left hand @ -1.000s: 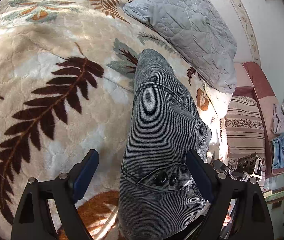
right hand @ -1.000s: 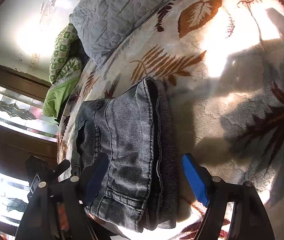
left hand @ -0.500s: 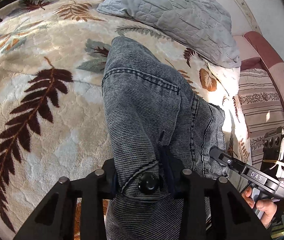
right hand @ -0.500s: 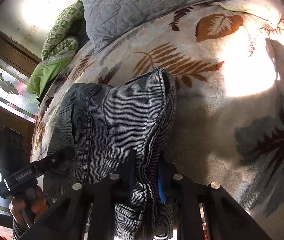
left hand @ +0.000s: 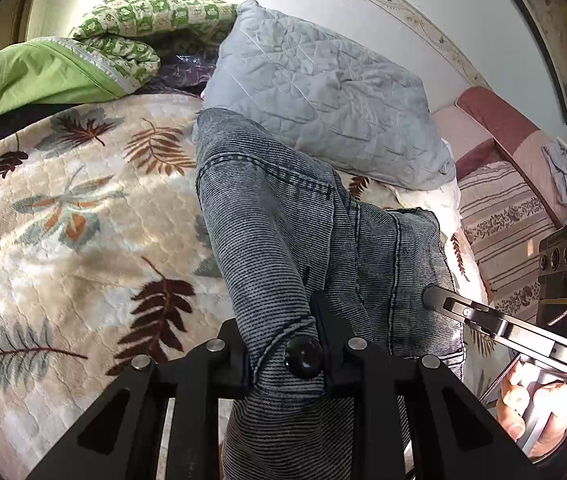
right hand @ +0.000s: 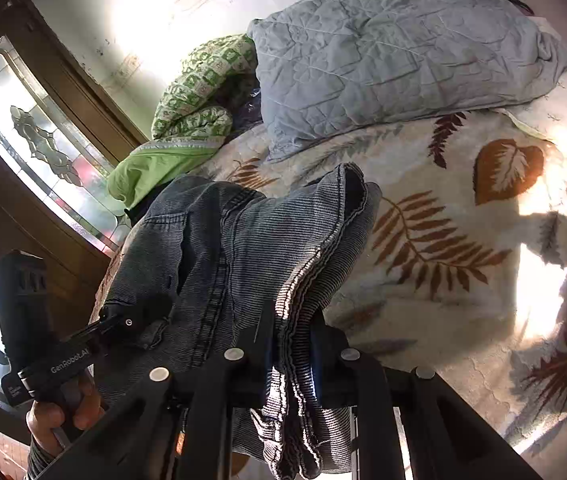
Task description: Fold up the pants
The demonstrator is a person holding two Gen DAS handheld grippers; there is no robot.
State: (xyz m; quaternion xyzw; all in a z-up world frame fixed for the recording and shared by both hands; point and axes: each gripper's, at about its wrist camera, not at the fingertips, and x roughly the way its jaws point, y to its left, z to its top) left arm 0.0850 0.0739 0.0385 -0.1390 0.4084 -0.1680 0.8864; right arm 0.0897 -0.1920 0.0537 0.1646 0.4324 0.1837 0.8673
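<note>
— Left claw [left hand: 285,354]?
— Just closed, clamped on pants [left hand: 283,216] at the buttoned waistband.
— Right claw [right hand: 290,354]?
— Just closed too, pinching the layered hem edge.
— Pants where?
— Raised at the near edge of bed [left hand: 63,240], far end near pillow [left hand: 315,92].

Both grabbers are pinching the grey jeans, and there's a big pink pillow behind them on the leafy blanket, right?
Not quite: the pillow is grey-blue, not pink, as the left wrist view shows. The rest holds: the left gripper and right gripper both pinch the grey jeans over the leafy blanket.
</note>
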